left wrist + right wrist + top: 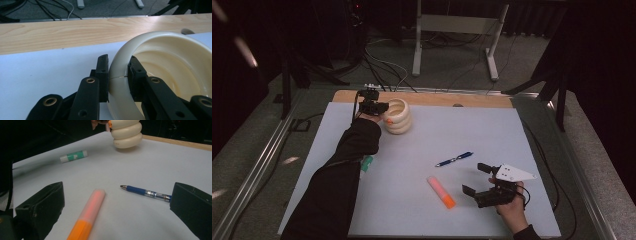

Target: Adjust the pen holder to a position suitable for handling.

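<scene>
Cream ribbed holder (397,116), one on the table, stands at the far left of the pale blue mat (492,130), just short of the bare wooden strip (75,30) along the table's far edge. The left gripper (377,107) is clenched on its rim: in the left gripper view one black jaw lies against the outside of the wall and the other against the inside, pads touching the cream rim (120,75). The right gripper (479,180) sits near the mat's front right with its jaws spread wide and nothing between the pads. Three writing things lie loose and well apart: one orange highlighter (87,212) just ahead of the right gripper, one blue pen (146,192) beyond it, and one small green-and-white tube (74,156) beside the person's dark left sleeve (342,170). Nothing lies between the holder and the pens.
</scene>
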